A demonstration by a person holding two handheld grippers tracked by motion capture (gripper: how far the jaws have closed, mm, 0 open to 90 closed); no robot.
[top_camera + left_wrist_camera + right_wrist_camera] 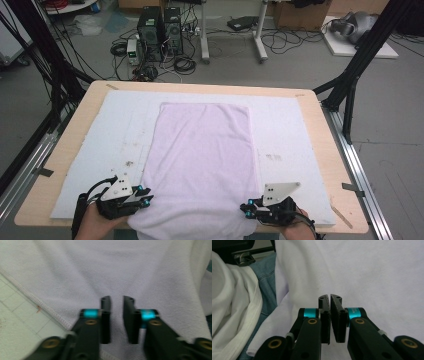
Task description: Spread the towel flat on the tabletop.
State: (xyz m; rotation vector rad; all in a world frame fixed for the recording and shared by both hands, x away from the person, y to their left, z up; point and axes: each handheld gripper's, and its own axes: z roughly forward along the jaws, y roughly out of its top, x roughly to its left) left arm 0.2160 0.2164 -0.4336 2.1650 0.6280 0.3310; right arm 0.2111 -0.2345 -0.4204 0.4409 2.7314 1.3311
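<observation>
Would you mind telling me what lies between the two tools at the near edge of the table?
In the high view, only the pale towel stretches between the left tool and the right tool; nothing else rests on that strip.

A wooden table (322, 145) carries a white mat (100, 145), with a pale lilac towel (202, 160) spread on it.

The towel (202, 165) is pale lilac, plain, with a fine woven texture. The mat (290, 130) under it is white with a faint grid and brown specks. The table (75, 125) is light wood. Both grippers (145, 196) (246, 210) are black with turquoise bands, brass screws and grey plates.
</observation>
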